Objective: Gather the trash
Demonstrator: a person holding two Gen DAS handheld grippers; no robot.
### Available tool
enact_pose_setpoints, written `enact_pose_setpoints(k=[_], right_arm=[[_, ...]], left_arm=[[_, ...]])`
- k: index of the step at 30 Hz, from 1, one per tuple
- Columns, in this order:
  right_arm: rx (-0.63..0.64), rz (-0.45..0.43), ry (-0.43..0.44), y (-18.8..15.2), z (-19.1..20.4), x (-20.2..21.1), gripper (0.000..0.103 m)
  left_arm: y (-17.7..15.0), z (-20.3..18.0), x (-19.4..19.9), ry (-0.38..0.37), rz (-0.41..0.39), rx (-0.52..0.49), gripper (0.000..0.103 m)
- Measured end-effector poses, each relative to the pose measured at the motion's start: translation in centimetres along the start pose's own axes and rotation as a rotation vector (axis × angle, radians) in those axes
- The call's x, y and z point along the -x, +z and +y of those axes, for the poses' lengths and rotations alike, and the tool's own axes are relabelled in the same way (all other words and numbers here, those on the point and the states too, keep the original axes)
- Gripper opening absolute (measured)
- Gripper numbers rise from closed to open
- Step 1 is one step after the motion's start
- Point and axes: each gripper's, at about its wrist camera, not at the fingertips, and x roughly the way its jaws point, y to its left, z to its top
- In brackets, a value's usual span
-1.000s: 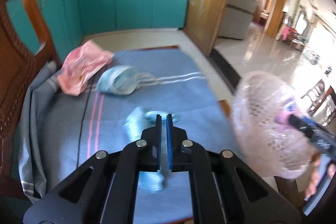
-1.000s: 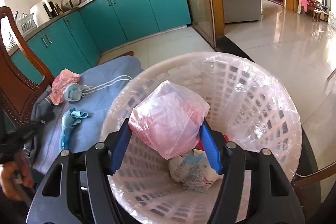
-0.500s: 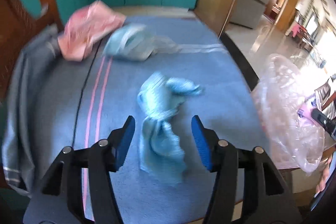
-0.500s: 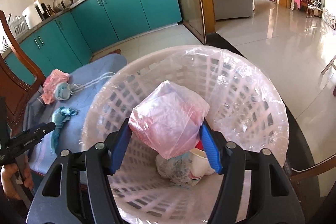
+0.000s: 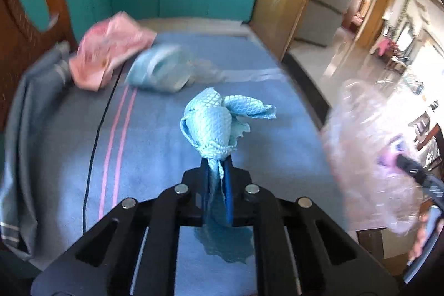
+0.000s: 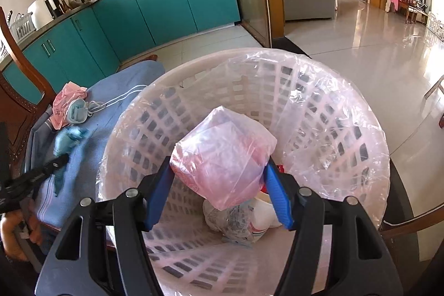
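Observation:
My left gripper [image 5: 217, 171] is shut on a light blue mesh cloth [image 5: 211, 126], which bunches above the fingertips over the blue tablecloth [image 5: 155, 157]. It also shows in the right wrist view [image 6: 68, 138]. My right gripper [image 6: 219, 185] is shut on a pink plastic bag [image 6: 224, 157] and holds it over the white lattice basket [image 6: 333, 129] lined with clear plastic. The basket appears blurred at the right of the left wrist view [image 5: 369, 157]. Crumpled wrappers [image 6: 238, 218] lie at the basket's bottom.
A pink bag [image 5: 108, 57] and a pale blue face mask [image 5: 161, 71] lie at the table's far end. A wooden chair [image 5: 25, 18] stands at the left. Teal cabinets [image 6: 155, 7] line the back. Tiled floor [image 6: 360, 32] spreads to the right.
My left gripper opened around the blue cloth, then shut on it and lifted it off the tablecloth. My right gripper kept hold of the pink bag over the basket.

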Motion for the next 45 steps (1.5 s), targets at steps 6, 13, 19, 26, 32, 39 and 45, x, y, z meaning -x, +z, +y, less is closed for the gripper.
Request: enact_pose_setpoints(k=[6,13,19,26,32,39,45], right_arm=[[-0.013,-0.017,0.007,0.1,-0.5,0.6,0.063],[-0.025,-0.090,-0.011,0.7,-1.9,3.4,0.064],[-0.052,-0.095,-0.035,0.4,-3.8,4.2,0.064],[-0.073,-0.084,-0.040,0.4,-4.7,4.0,0.064],[-0.055,-0.063,-0.035,0.3,-3.8,3.3,0.064],[-0.009,-0.019,-0.065,0.3,-2.3,1.8,0.076],[-0.011,-0.038,-0.053,1.5,-1.2,1.8,0.084]], left_arm=[[1.4,-5.4,4.7,-0.177,-0.098,-0.068,0.011],[1.2,-12.2,3.1,-0.277,-0.033,-0.179,0.011],[0.0,-16.0,0.5,-0.336,0.037,-0.240,0.011],[-0.8,-17.0,-0.6,-0.353,0.056,-0.286,0.042],[0.2,-13.2,1.0,-0.287,-0.017,-0.193,0.052],[2.0,-6.0,2.3,-0.012,-0.148,-0.113,0.070],[7.9,2.8,1.1,0.162,-0.161,-0.024,0.086]])
